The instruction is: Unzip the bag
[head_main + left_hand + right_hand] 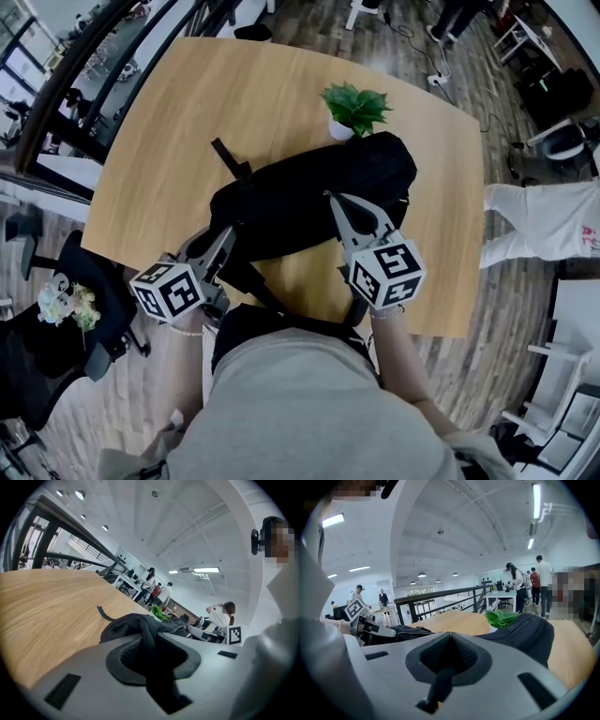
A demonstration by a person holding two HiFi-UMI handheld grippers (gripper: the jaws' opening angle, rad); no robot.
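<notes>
Black bag (309, 192): left hand-held gripper (226, 238) tight on fabric (140, 626), right hand-held gripper (332, 200) on dark tab (439, 682), both downtilted.

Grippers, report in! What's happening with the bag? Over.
Left gripper clamped on bag fabric. Right gripper shut on thin black pull. Plant stands behind bag.

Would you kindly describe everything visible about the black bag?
The black bag is soft matte fabric, slumped across the wooden table, its far end beside a small potted plant. A loose strap trails from it over the tabletop. The left claw pinches a fold of its fabric; the right claw is shut on a thin dark strip, probably the zip pull. How far the zip is open cannot be seen.
</notes>
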